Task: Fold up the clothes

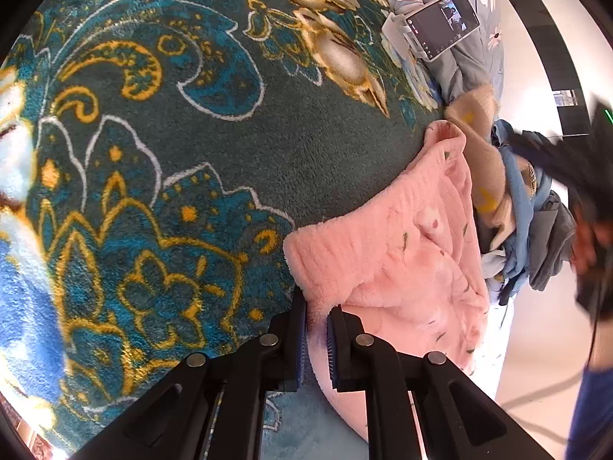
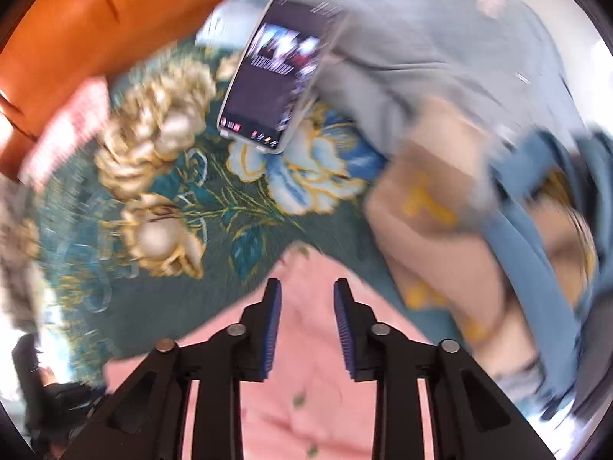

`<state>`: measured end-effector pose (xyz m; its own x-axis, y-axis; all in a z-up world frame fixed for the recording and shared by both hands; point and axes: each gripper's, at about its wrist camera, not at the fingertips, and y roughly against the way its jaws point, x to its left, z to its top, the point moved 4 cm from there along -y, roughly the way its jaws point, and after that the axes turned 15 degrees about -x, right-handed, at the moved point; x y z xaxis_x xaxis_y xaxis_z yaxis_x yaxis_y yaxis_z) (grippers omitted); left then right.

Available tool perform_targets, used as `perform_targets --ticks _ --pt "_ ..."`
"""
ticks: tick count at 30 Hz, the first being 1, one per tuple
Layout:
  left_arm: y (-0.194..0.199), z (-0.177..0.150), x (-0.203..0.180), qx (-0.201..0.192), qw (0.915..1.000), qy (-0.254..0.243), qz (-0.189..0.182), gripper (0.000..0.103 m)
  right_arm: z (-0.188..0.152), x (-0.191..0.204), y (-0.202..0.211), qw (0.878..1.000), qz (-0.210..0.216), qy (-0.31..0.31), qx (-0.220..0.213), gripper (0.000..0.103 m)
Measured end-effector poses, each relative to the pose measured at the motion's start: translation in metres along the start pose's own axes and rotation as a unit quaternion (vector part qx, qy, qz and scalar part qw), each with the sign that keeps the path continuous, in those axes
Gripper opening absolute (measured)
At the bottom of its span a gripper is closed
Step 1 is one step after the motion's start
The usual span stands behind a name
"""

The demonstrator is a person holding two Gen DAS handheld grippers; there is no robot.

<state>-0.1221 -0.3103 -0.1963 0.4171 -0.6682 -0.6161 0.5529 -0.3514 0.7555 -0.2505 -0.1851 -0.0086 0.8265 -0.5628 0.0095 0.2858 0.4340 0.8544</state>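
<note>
Left wrist view: the left gripper (image 1: 317,312) pinches the near edge of the pink garment (image 1: 398,253) lying on the patterned blanket (image 1: 161,122). The right gripper (image 2: 307,291) hangs parted and empty above it.

A plush teal blanket (image 1: 214,161) covers the surface, patterned with gold paisley, white outlines and large cream and blue flowers. At its far edge a phone (image 1: 442,25) in a white holder lies screen up, lit, partly on the blanket and partly on a grey-blue quilt (image 1: 471,65) printed with white daisies. In the right wrist view an orange leather headboard (image 2: 76,19) rises beyond the blanket, though that picture is blurred.
</note>
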Motion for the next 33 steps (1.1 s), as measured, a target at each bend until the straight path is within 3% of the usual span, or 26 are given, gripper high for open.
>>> perform_targets --ticks 2,5,7,9,11,15,16,20,22,24,26,28,30,33 --pt "0.001 -0.001 0.0 -0.002 1.0 -0.003 0.008 0.012 -0.037 -0.033 0.019 0.999 -0.002 -0.041 -0.012 0.043" --pt "0.003 -0.002 -0.002 0.0 0.9997 -0.011 0.023 0.012 -0.107 -0.098 0.062 0.993 -0.042 -0.11 -0.022 0.043" --pt "0.007 -0.002 -0.006 0.006 0.9993 -0.021 0.03 0.012 -0.162 -0.15 0.096 0.981 -0.077 -0.175 -0.028 0.043" --pt "0.013 -0.002 -0.012 0.009 0.9989 -0.032 0.034 0.012 -0.225 -0.201 0.13 0.959 -0.111 -0.258 -0.038 0.043" --pt "0.02 -0.002 -0.02 0.009 0.9983 -0.043 0.037 0.012 -0.297 -0.25 0.168 0.922 -0.151 -0.352 -0.049 0.043" --pt "0.041 0.001 -0.024 -0.012 0.9957 -0.053 0.075 0.027 -0.434 -0.313 0.223 0.826 -0.229 -0.51 -0.066 0.044" --pt "0.047 0.002 -0.023 -0.02 0.9948 -0.048 0.087 0.028 -0.462 -0.323 0.232 0.807 -0.24 -0.536 -0.064 0.044" --pt "0.07 0.001 -0.033 -0.058 0.9908 -0.037 0.117 0.03 -0.526 -0.354 0.246 0.746 -0.221 -0.623 -0.074 0.048" --pt "0.075 -0.004 -0.048 -0.073 0.9888 -0.05 0.121 0.042 -0.537 -0.361 0.241 0.721 -0.211 -0.654 -0.087 0.048" --pt "0.081 -0.011 -0.067 -0.081 0.9873 -0.068 0.119 0.05 -0.53 -0.368 0.234 0.712 -0.201 -0.664 -0.108 0.048" --pt "0.085 -0.017 -0.084 -0.083 0.9872 -0.082 0.108 0.053 -0.511 -0.376 0.227 0.718 -0.206 -0.654 -0.122 0.048" --pt "0.082 -0.022 -0.097 -0.081 0.9872 -0.091 0.103 0.055 -0.491 -0.384 0.22 0.724 -0.212 -0.643 -0.131 0.056" --pt "0.082 -0.029 -0.106 -0.077 0.9868 -0.1 0.101 0.055 -0.472 -0.392 0.211 0.725 -0.216 -0.641 -0.133 0.057" --pt "0.087 -0.04 -0.109 -0.071 0.985 -0.113 0.109 0.055 -0.449 -0.404 0.206 0.729 -0.235 -0.632 -0.117 0.057"
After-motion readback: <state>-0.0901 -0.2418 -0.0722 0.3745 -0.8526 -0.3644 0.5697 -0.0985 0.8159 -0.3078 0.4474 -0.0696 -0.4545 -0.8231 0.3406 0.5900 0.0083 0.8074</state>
